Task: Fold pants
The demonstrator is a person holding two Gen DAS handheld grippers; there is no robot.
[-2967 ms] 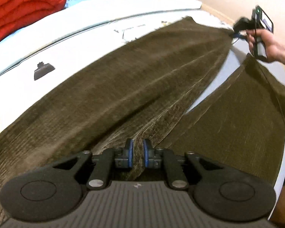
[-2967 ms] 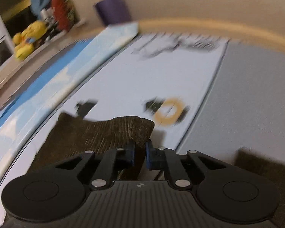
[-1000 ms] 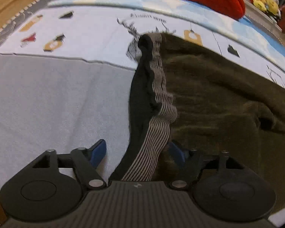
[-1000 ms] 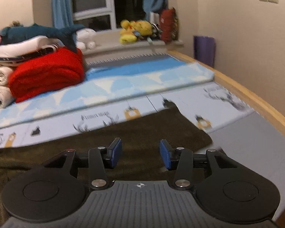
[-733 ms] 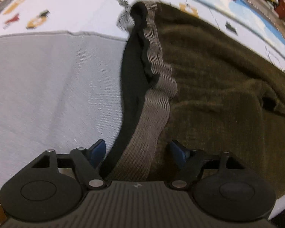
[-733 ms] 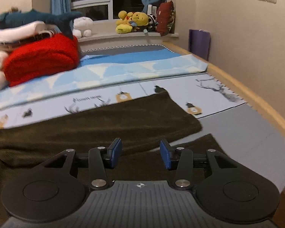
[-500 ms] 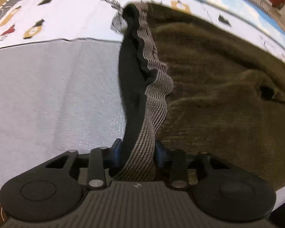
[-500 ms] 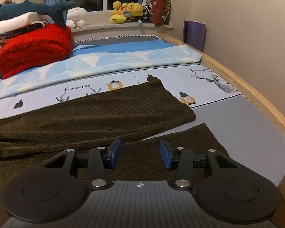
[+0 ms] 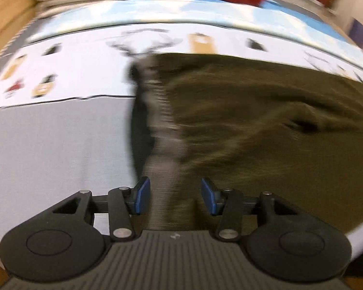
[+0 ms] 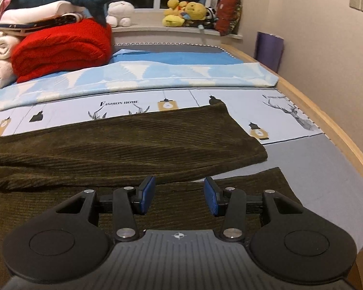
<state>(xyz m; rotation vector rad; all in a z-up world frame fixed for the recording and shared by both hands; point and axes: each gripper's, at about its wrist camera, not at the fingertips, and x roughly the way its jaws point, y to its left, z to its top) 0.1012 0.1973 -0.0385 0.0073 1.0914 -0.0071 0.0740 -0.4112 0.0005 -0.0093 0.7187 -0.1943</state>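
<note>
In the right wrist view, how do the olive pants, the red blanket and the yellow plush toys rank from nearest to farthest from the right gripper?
From the right gripper:
1. Olive pants, directly beneath and ahead.
2. Red blanket, farther back, left.
3. Yellow plush toys, on the window ledge, farthest.

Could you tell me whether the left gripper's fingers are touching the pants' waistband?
Apart. In the left wrist view the opening fingers show gaps on both sides of the waistband between them.

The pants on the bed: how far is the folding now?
Done: the pants lie spread on the bed, legs apart, unfolded. In hand: the left gripper is opening around the striped waistband; the right gripper hovers open over the near leg. Left: every fold.
</note>
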